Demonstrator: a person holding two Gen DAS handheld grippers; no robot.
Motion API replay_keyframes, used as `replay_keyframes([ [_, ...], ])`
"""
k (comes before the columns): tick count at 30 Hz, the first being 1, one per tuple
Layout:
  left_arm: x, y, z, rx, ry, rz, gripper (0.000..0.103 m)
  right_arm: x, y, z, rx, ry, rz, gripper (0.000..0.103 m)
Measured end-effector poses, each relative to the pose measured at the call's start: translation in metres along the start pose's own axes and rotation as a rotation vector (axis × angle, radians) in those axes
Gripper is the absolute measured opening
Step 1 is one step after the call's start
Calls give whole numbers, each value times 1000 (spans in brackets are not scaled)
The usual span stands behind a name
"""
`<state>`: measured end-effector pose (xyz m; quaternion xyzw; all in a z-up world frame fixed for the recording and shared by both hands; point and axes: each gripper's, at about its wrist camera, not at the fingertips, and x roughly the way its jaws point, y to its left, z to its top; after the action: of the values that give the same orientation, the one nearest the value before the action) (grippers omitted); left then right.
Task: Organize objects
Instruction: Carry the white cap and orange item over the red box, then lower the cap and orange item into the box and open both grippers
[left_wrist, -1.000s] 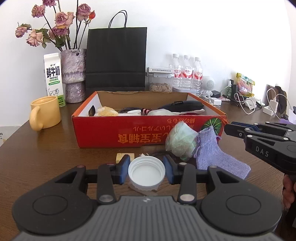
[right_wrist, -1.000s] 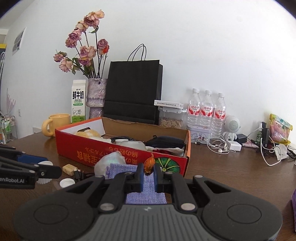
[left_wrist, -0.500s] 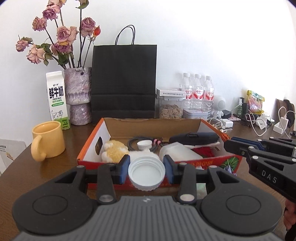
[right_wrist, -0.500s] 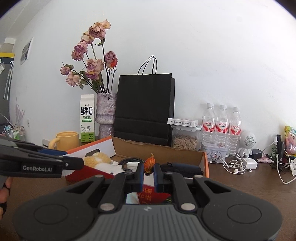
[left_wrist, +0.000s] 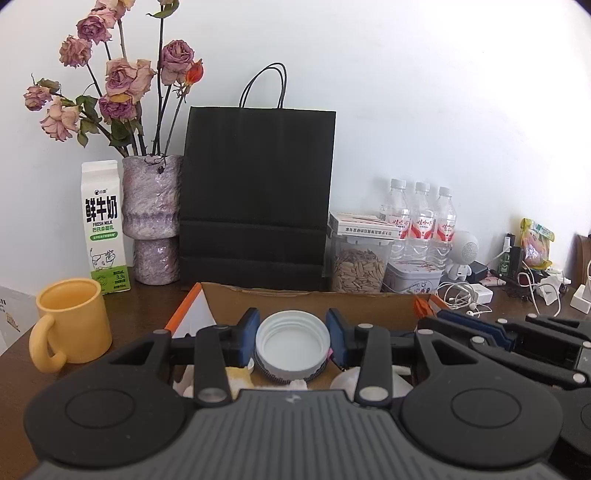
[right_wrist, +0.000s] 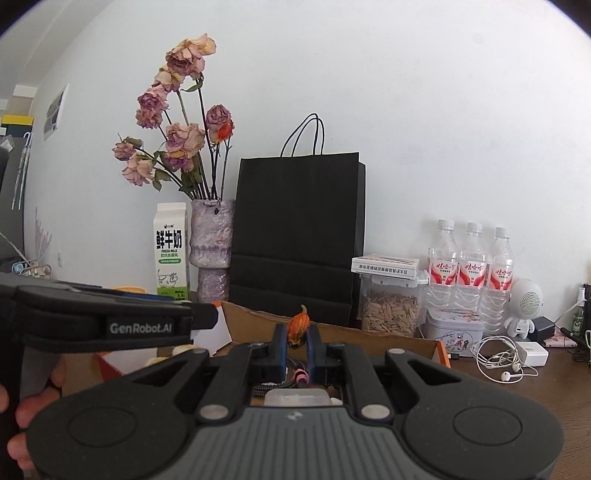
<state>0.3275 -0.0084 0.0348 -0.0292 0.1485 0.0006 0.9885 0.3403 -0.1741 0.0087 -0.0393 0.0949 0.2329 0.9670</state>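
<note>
A: Left gripper (left_wrist: 292, 334): we see the blue pads (left_wrist: 248, 329) clamped on a white jar lid (left_wrist: 291, 345), hollow side facing the camera. Jaws roughly a lid-width apart, both pads touching its rim.

B: Agreed. Where is the lid?

A: Held in the air over the open cardboard box (left_wrist: 295, 299). Under it we make out a braided cable (left_wrist: 275, 376) and some white and yellowish stuff in the box, mostly hidden by the gripper body.

B: Right gripper (right_wrist: 296, 338)?

A: Jaws nearly closed, pinching a small orange dried bud (right_wrist: 298, 326). Its tip pokes up above the pads. It hangs over the box (right_wrist: 332, 332) too, near the back wall. In the left wrist view we see the right gripper (left_wrist: 480, 338) just beside the left one, at the box's right end.

B: Background, quickly?

A: Black paper bag (left_wrist: 256, 192) behind the box, vase of dried roses (left_wrist: 153, 218) and milk carton (left_wrist: 104, 227) to its left, yellow mug (left_wrist: 72, 319) on the brown table (left_wrist: 22, 373). To the right: seed jar (left_wrist: 360, 267), three water bottles (left_wrist: 421, 218), tangled earphones (right_wrist: 498, 354).

B: We also see fingers (right_wrist: 22, 406) wrapped around the left gripper's handle in the right wrist view.
</note>
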Motion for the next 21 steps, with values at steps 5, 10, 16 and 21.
replay_keyframes([
  [5, 26, 2, -1, 14, 3, 0, 41, 21, -10, -6, 4, 39, -13, 10],
  [10, 37, 11, -9, 9, 51, 22, 41, 29, -18, -16, 20, 94, -32, 10],
  [16, 34, 11, -11, 17, 38, 20, 41, 27, -14, -20, -4, 96, -42, 10],
  [21, 35, 12, -12, 15, 30, 44, 66, 29, -16, -22, 2, 118, -66, 21],
])
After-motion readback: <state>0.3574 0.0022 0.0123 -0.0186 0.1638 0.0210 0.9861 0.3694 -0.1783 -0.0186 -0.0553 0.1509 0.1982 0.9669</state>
